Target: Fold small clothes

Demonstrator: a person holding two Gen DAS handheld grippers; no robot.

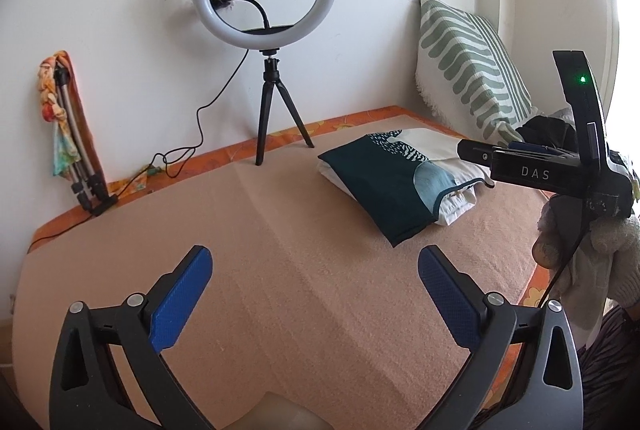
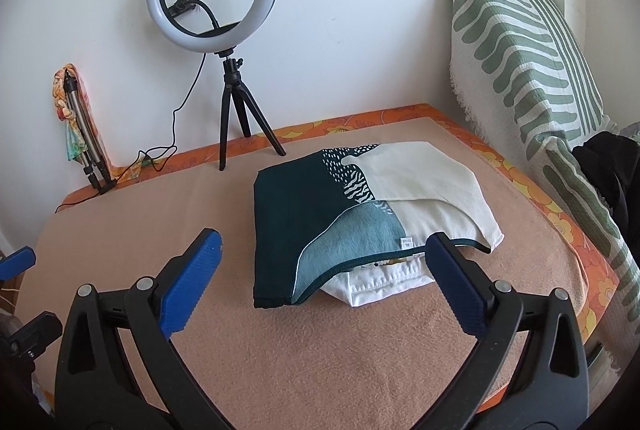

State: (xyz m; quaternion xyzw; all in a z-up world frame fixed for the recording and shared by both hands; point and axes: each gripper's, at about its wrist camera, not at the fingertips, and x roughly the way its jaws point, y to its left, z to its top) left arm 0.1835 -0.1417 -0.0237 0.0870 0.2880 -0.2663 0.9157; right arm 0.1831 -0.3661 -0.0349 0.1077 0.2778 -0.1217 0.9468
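Hovering wide open, both tools (image 1: 314,266) (image 2: 324,250) tilt down toward folded clothes (image 2: 360,213).

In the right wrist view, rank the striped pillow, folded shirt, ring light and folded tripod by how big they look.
1. Striped pillow
2. Folded shirt, which lies nearer the camera, so these two are unsure
3. Ring light
4. Folded tripod

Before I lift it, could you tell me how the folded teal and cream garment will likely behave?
The folded garment is probably floppy: its edges drape over a white garment beneath. It looks light, being thin cloth. Lifted by one corner, it would likely unfold.
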